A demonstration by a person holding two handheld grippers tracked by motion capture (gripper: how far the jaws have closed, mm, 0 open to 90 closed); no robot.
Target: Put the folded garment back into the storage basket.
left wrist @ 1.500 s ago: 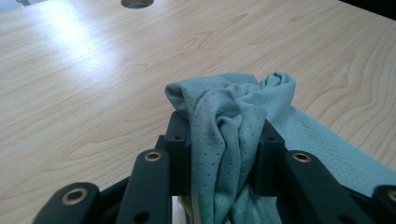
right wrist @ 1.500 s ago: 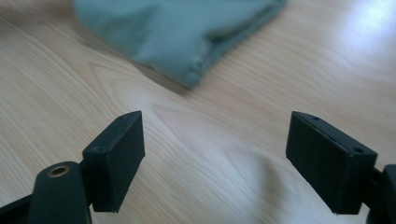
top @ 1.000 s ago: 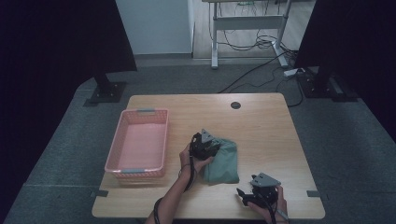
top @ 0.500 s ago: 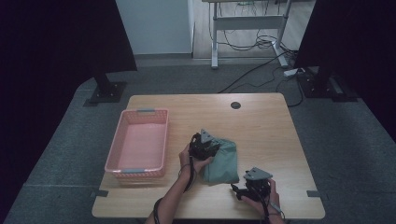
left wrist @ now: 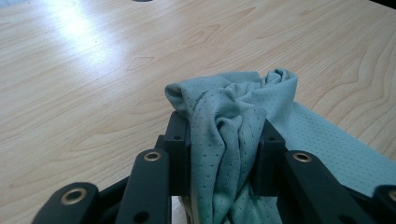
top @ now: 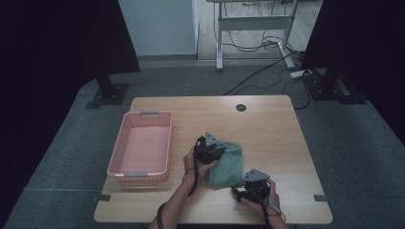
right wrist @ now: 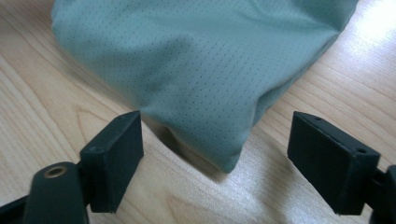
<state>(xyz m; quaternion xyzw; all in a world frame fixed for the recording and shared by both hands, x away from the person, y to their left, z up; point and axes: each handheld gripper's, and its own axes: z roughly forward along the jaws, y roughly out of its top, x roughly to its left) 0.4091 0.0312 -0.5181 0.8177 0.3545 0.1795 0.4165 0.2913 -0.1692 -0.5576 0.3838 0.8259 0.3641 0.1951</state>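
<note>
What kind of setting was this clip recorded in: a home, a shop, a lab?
Probably a lab or recording studio: a bare wooden table on grey carpet, black curtains at both sides, and loose cables under a desk behind.

Left tongs (top: pixel 208 149) held low over the worktop (top: pixel 267 124), near its middle, jaws clamped tight on a bunched fold of green cloth (left wrist: pixel 229 126) that fills the whole gap between them. Left hand (top: pixel 198 162) wrapped around the body from below, forearm running up from the bottom edge and leaning right. Right tongs (top: pixel 246 190) nearer the front edge, just right of the left pair, jaws spread wide and level, a rounded corner of the cloth lying ahead of the gap without touching either jaw. Right hand (top: pixel 262 196) gripping from behind, grey three-cornered plate on top.
</note>
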